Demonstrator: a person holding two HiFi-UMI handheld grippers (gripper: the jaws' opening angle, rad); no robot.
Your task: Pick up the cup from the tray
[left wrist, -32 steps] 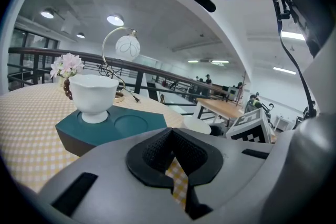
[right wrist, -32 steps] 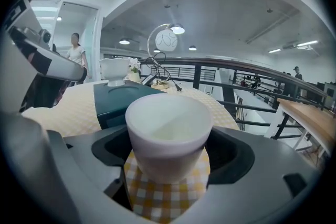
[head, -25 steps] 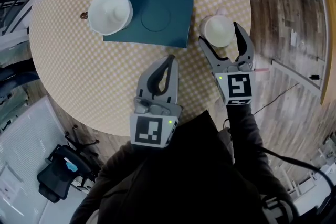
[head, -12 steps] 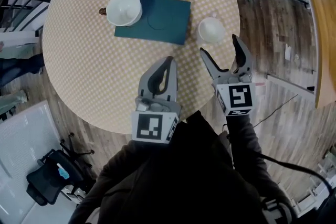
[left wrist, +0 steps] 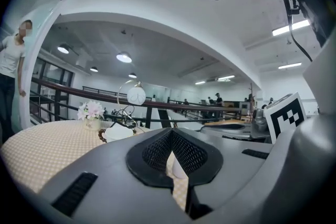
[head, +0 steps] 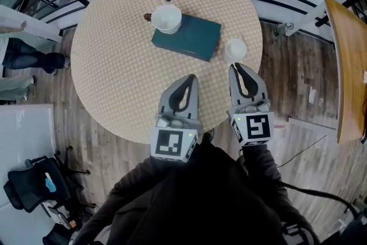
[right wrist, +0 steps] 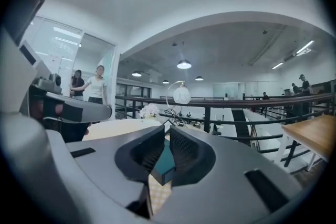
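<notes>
Two grippers hang over the near edge of a round table [head: 114,72] with a tan checked cloth. The left gripper [head: 191,78] has its jaws pressed together, with nothing in them. The right gripper [head: 234,67] has its jaws closing, almost touching, and nothing is between them. The small white cup [head: 235,49] stands on the cloth, just beside the right end of the flat dark green tray [head: 192,40] and a little way past the right gripper's tips. A wide white bowl [head: 167,18] sits on the tray's far left corner.
</notes>
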